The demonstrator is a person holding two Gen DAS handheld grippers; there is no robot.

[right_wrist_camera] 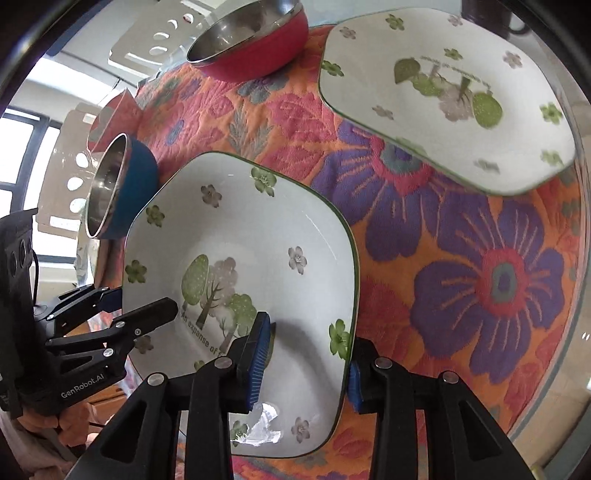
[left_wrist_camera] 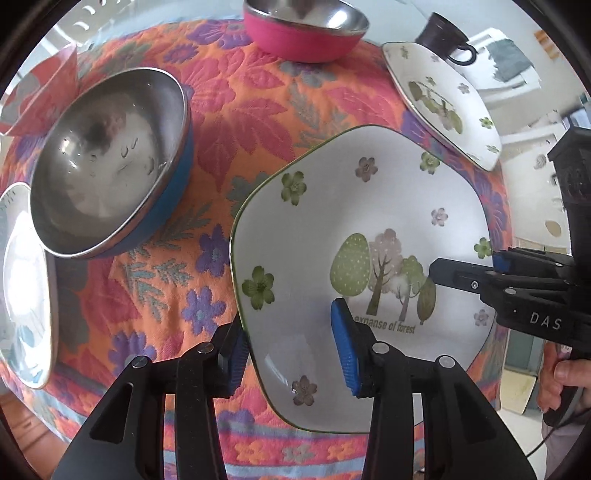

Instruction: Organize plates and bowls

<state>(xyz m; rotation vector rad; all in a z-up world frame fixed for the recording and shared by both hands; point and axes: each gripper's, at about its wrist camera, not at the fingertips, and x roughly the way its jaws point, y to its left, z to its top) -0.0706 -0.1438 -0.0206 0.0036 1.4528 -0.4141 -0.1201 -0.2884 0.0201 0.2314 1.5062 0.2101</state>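
Observation:
A white plate with a tree print (left_wrist_camera: 332, 229) (right_wrist_camera: 258, 236) sits tilted over the flowered cloth. My left gripper (left_wrist_camera: 291, 354) straddles its near-left rim, one pad above and one below, with a wide gap. My right gripper (right_wrist_camera: 306, 365) straddles its right rim the same way; it also shows in the left wrist view (left_wrist_camera: 465, 273). A second tree-print plate (left_wrist_camera: 443, 103) (right_wrist_camera: 443, 103) lies at the far right. A blue steel bowl (left_wrist_camera: 107, 162) (right_wrist_camera: 118, 188) stands left, a red steel bowl (left_wrist_camera: 306, 29) (right_wrist_camera: 255, 40) at the back.
A dark cup (left_wrist_camera: 447, 37) stands behind the second plate. Another white plate (left_wrist_camera: 26, 288) lies at the table's left edge. A red carton (left_wrist_camera: 48, 92) stands at the back left. The round table's edge curves close on the right.

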